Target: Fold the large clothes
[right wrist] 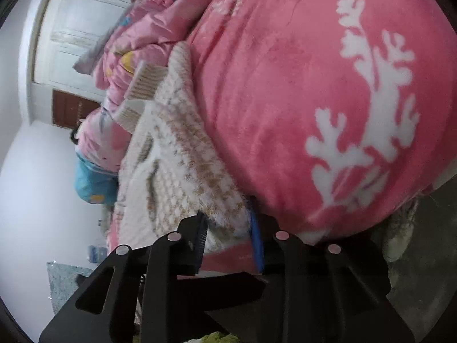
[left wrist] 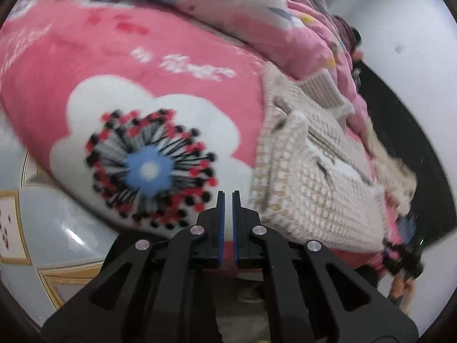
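**Sweater on bed, right gripper at its hem, left gripper empty**

Left wrist view: the left gripper (left wrist: pixel 228 197) has its jaws drawn together, only a thin slit between the blue pads, nothing in it. It hangs over the near edge of a pink blanket (left wrist: pixel 114 57), just below a big white flower print w/ blue centre (left wrist: pixel 148 168). The sweater (left wrist: pixel 311 177), cream knit w/ tan checks, lies up and to the right of the gripper tips, apart from them; its near hem starts just beside the right finger. It's spread flat on the blanket, collar end away from the camera. Behind it a pink quilt (left wrist: pixel 271 20) is bunched up. Tiled floor (left wrist: pixel 57 228) shows bottom left. Frame is blurred.

Right wrist view: the right gripper (right wrist: pixel 228 228) has its jaws partly apart, and the sweater (right wrist: pixel 177 165) hem sits between them, w/ blanket under it. Left finger (right wrist: pixel 197 245) edge touches the knit; blue pad (right wrist: pixel 257 245) is at the far side of the hem. Can't tell if the pads actually press the fabric. Sweater runs up and left from the gripper toward the quilt (right wrist: pixel 137 43); the blanket (right wrist: pixel 314 100) bulges to the right. White door (right wrist: pixel 74 43) far left.
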